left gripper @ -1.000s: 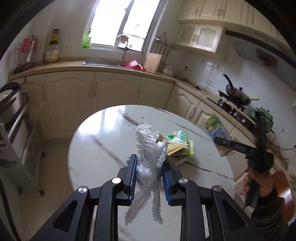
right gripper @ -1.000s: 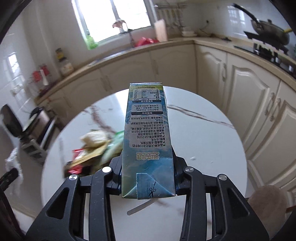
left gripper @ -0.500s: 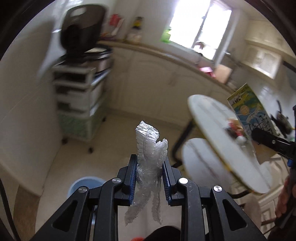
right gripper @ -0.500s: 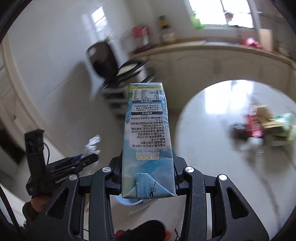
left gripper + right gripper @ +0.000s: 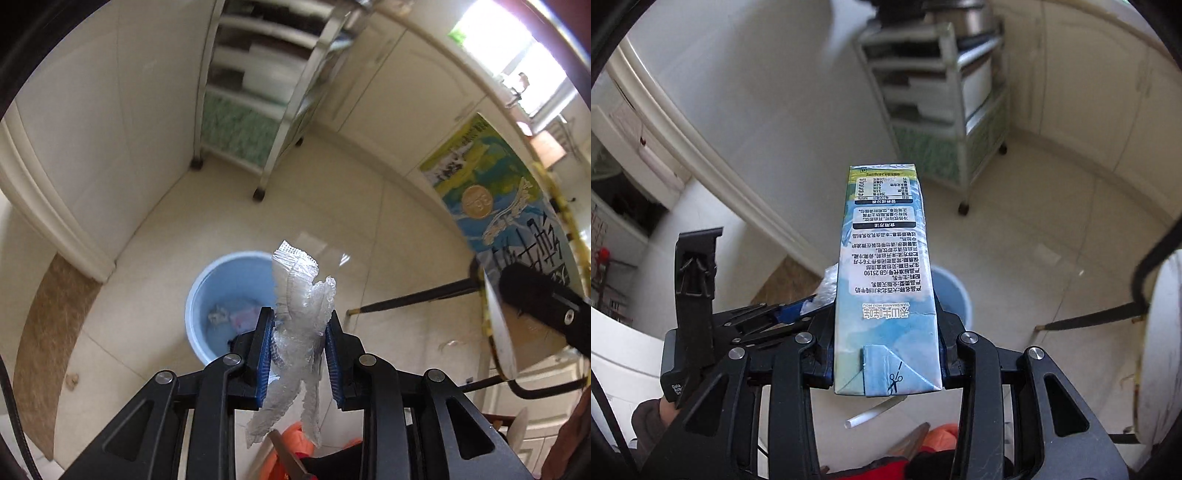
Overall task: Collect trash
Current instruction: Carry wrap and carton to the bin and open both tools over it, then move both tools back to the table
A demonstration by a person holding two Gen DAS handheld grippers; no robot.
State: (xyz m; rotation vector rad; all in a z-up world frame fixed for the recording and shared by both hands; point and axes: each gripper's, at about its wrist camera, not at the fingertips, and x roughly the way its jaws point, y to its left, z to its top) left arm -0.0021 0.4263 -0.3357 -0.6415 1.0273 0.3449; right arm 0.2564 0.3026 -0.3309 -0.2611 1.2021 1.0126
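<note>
Left wrist view: left gripper clamps clear wrapper above blue bin on floor. Right gripper grips carton, bin beyond it.

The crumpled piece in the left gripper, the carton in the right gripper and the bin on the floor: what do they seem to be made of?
Crumpled piece: thin clear plastic film, probably; see-through, wrinkled, glossy.
Carton: coated paperboard, apparently; printed faces, sharp folds, slight sheen.
Bin: light blue plastic, likely; smooth even walls.
</note>
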